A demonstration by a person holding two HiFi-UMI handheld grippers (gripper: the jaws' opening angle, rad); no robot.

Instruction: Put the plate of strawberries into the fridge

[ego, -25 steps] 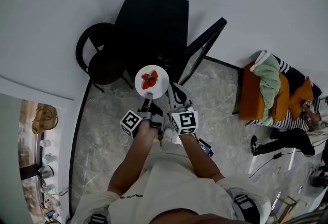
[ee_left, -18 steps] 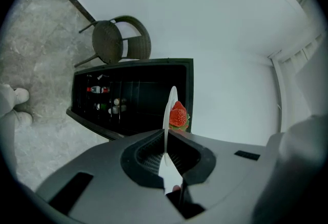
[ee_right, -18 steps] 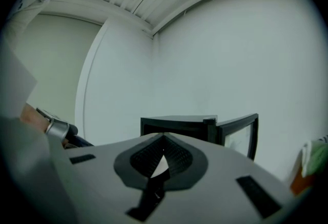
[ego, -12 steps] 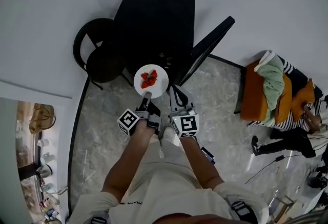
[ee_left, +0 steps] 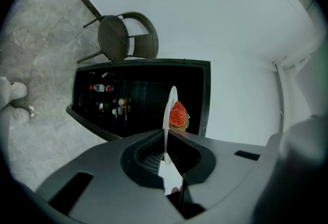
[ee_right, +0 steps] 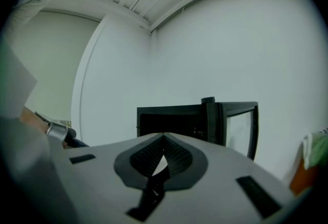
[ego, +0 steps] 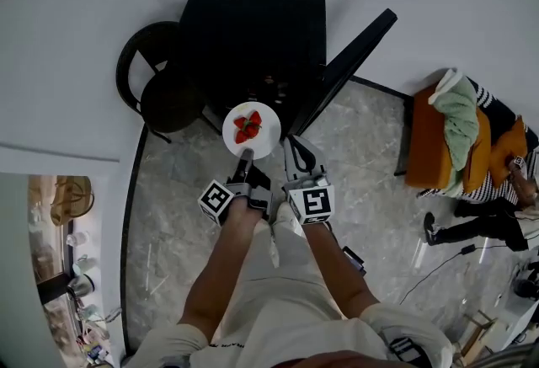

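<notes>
Lowered toward the open fridge (ego: 253,29), left gripper (ego: 244,159) grasps the strawberry plate (ego: 268,137) by its rim; right gripper (ego: 292,157) is clenched empty. Next, slide it onto a shelf.

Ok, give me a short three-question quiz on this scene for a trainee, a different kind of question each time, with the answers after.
1. True or false: the door of the fridge stands open.
2. What grips the plate of strawberries by its rim? A. left hand-held gripper B. right hand-held gripper C. both
3. Fill in: the right hand-held gripper's jaws are together and hold ____.

Key: 1 true; 2 A; 3 nothing.
</notes>
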